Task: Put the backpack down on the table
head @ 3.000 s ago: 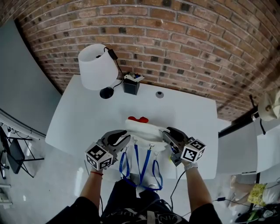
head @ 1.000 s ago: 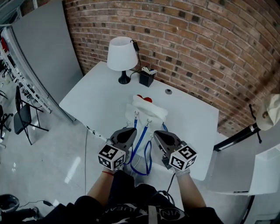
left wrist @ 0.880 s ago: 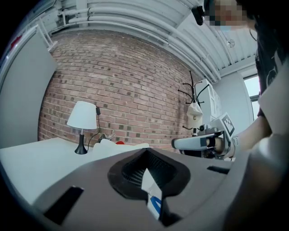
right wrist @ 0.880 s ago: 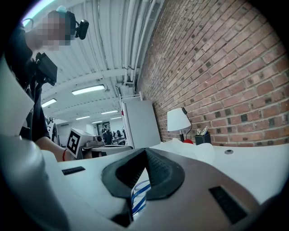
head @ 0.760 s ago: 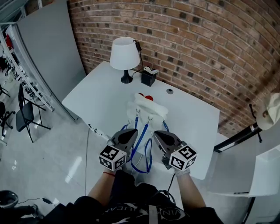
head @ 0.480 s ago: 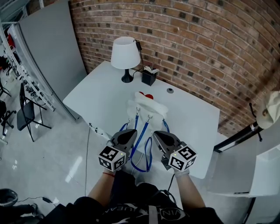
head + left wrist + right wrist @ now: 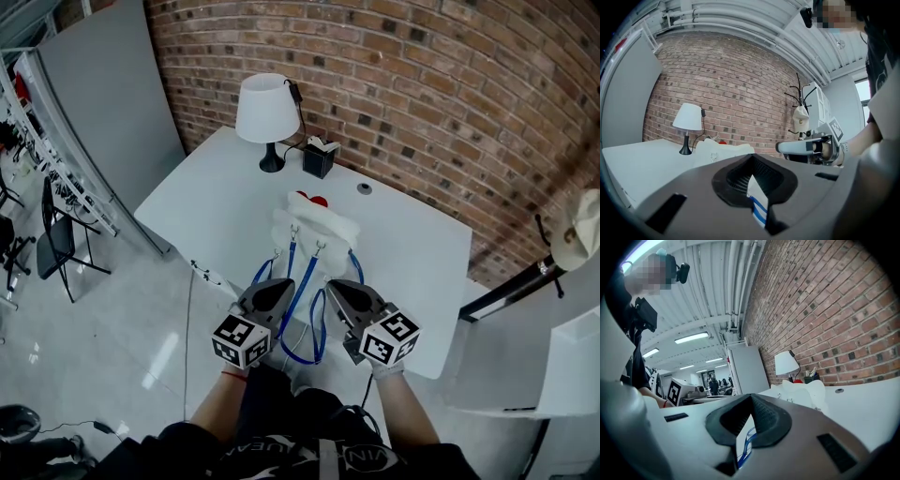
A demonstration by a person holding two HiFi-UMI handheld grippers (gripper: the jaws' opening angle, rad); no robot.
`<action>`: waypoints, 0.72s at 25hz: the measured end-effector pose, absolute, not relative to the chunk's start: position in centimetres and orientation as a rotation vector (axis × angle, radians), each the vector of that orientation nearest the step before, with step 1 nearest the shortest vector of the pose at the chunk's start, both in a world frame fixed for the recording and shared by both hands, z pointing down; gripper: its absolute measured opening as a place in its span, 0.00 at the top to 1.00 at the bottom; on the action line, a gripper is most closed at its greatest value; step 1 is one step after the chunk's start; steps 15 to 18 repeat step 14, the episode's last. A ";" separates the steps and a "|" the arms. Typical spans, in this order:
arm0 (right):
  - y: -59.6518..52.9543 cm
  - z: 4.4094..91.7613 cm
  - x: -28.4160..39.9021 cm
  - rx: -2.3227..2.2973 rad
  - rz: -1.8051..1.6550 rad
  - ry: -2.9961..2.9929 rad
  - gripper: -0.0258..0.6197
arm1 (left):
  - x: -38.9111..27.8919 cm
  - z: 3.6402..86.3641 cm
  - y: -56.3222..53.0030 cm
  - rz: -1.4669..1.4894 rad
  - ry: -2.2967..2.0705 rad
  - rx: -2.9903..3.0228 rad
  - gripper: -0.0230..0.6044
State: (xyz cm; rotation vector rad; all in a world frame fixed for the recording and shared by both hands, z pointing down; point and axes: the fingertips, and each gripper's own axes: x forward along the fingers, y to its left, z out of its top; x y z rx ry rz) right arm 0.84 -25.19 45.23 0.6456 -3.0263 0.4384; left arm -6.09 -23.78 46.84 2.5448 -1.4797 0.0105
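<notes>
Closest to me, the left gripper (image 7: 272, 287) is clamped shut, with a flat piece of white-and-blue webbing nipped along its jaw line. The right gripper (image 7: 334, 287), just beside it, is closed as tight, and a blue loop shows in its narrow slit. As I read it, each has hold of one of the blue straps (image 7: 298, 281), which run forward from between the two grippers and sag over the near edge of the table (image 7: 216, 202).

Ahead of both grippers the white backpack (image 7: 314, 225) lies flat on the table, its body fully supported. Farther beyond it stand a lamp (image 7: 262, 108) and a dark box (image 7: 319, 159) by the brick wall.

I judge the set-down all but finished. What remains is to part both jaws, let the straps fall, and draw back without tugging the bag toward the edge.
</notes>
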 end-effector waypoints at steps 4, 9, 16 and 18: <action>-25.1 45.5 1.0 0.641 0.451 -3.027 0.96 | -5.7 47.3 -23.6 0.021 -1.467 2.541 0.96; -25.4 45.5 1.2 0.648 0.475 -3.033 0.96 | -5.4 47.4 -23.8 0.053 -1.444 2.548 0.96; -25.6 45.6 1.3 0.640 0.490 -3.032 0.96 | -5.2 47.2 -24.3 0.087 -1.430 2.556 0.96; -25.6 45.6 1.3 0.640 0.490 -3.032 0.96 | -5.2 47.2 -24.3 0.087 -1.430 2.556 0.96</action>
